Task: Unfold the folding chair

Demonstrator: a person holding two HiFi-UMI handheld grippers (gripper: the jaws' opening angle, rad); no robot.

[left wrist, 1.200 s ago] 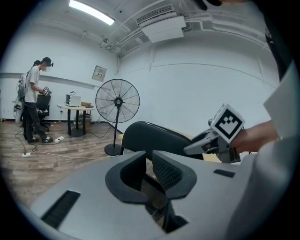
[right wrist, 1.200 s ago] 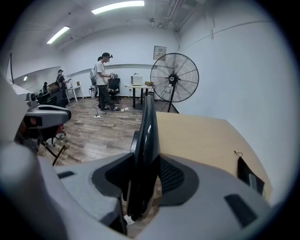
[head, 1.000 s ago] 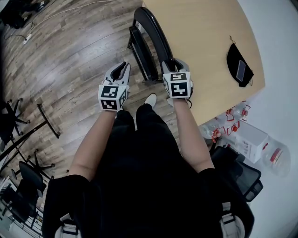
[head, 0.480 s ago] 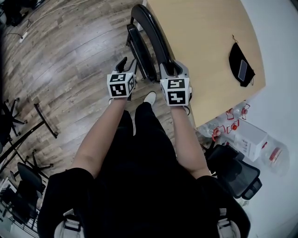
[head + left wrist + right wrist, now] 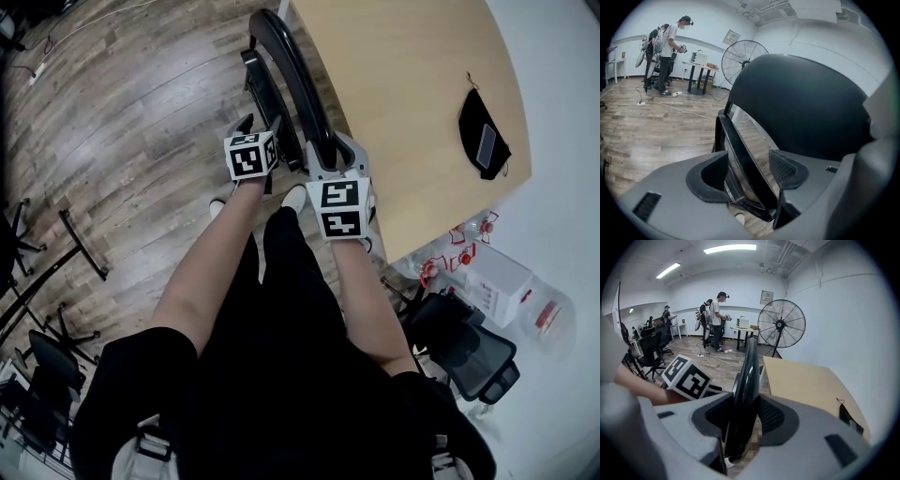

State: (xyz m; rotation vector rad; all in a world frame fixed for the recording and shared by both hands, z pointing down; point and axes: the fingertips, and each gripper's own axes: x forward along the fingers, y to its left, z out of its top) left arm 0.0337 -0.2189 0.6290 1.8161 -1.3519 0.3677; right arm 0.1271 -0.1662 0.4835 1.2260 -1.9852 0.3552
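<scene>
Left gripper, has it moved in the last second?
Yes. The left gripper has gone in toward the folding chair, from clear of it to straddling its seat panel; its jaws have just been opening, not gripping.

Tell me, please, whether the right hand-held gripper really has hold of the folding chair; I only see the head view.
Observer: Yes. The right gripper view shows the right hand-held gripper clamped on the edge of the backrest.
Operator: Thanks. And the left one?
Observer: The left hand-held gripper straddles the folded seat. Its jaws have just been opening, and the pads are not pressing on it.
Operator: Is anyone near the chair?
Observer: No. The people stand far across the room, near a pedestal fan.
</scene>
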